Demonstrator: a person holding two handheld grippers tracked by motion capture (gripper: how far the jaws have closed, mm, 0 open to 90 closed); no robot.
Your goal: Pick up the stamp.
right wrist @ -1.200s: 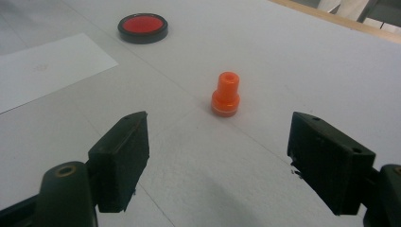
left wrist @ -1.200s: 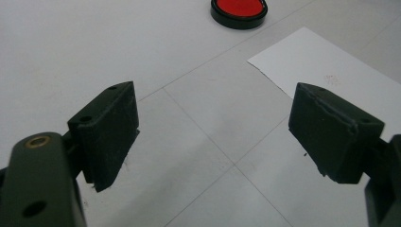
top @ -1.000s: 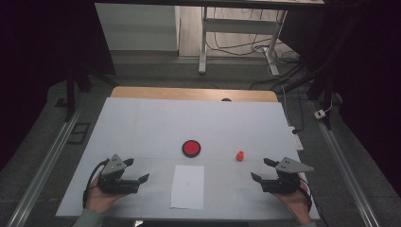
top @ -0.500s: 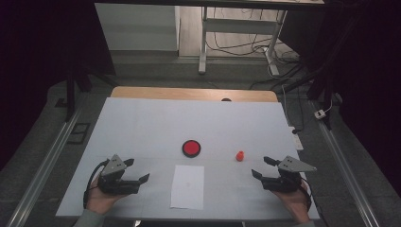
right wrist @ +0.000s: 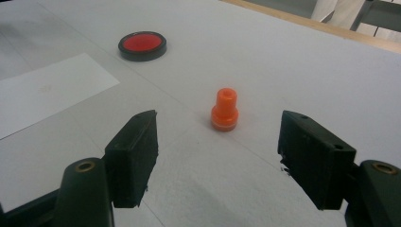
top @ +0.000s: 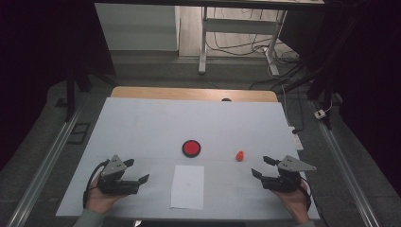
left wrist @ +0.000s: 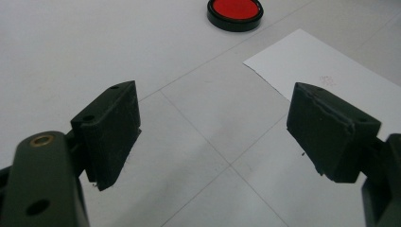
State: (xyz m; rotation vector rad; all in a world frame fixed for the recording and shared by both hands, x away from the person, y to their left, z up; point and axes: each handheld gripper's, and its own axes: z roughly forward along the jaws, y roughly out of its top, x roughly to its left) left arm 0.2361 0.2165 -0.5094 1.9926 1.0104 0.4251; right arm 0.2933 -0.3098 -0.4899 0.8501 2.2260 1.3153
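- High view: the left gripper (top: 135,171) rests at the near left of the white table (top: 142,123), jaws spread and empty, and points toward the sheet of paper (top: 187,186) just to its right. The right gripper (top: 263,166) sits at the near right, jaws likewise apart and holding nothing. The small orange stamp (top: 239,155) stands upright just beyond its fingertips, apart from them. The round red ink pad (top: 191,148) lies past the paper, near the table's middle.
- Left gripper view: the jaws stand wide with bare table between them; the paper's corner (left wrist: 326,71) lies ahead near the right jaw, and the ink pad (left wrist: 235,13) farther off.
- Right gripper view: the stamp (right wrist: 224,109) stands ahead of the open jaws, roughly centred in the gap, touching neither.
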